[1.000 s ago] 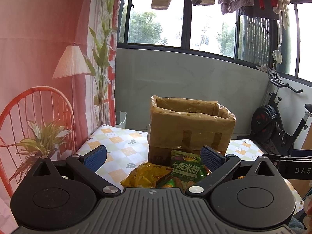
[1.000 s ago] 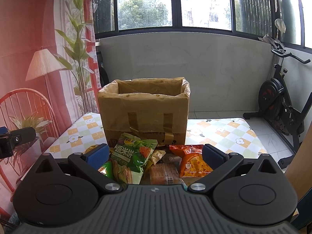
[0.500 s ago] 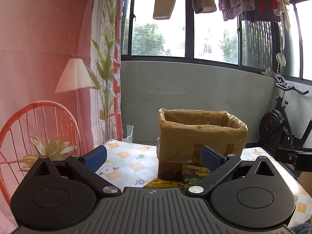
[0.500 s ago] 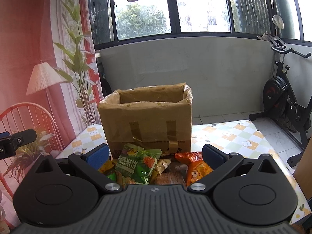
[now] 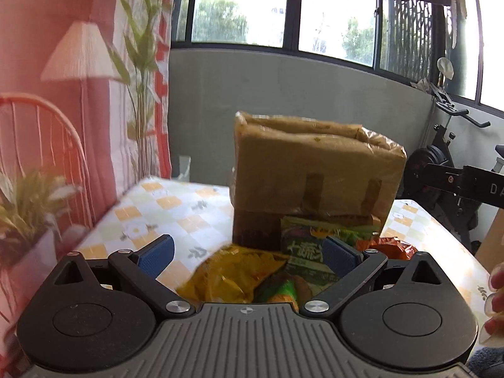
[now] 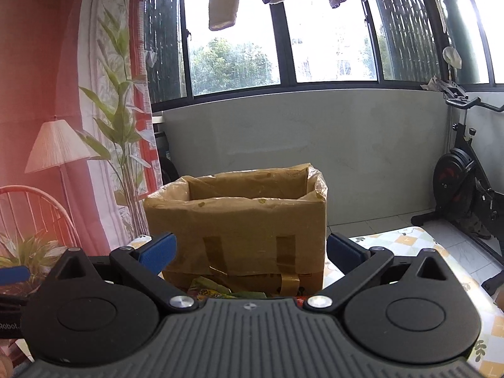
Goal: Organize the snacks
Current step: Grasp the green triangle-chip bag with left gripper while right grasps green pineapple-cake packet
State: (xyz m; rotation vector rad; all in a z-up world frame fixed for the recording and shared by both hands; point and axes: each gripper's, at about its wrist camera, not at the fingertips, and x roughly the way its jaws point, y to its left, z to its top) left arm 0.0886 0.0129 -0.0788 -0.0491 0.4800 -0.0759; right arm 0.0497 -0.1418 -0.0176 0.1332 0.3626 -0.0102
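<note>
A: Start at the left gripper. What are its jaws doing?

B: They stand spread wide with nothing between the blue pads. Just past them, at 12 o'clock and low in the left wrist view, lies the snack pile. A yellow packet sits between the pads, nearer the left one.

A: And toward the right pad?

B: At about 1 o'clock a green packet with printed characters leans against the foot of the cardboard box; the right pad covers part of it. A smaller green-and-orange packet lies close in, by the gripper body. At 2 o'clock an orange packet shows beyond the right pad.

A: The box?

B: Straight ahead at 12 o'clock, behind the pile, standing on the checked tablecloth. It is brown, lined with a clear plastic bag folded over the rim, with tape strips down its front. This view is somewhat blurred.

A: Now the right gripper.

B: Also wide apart, gripping nothing. The box fills the gap between its pads at 12 o'clock, and its open top is visible. Only slivers of packets peek over the gripper body at the box's foot.

A: Anything else?

B: An exercise bike at 3 o'clock, on the floor well apart from the table.
</note>
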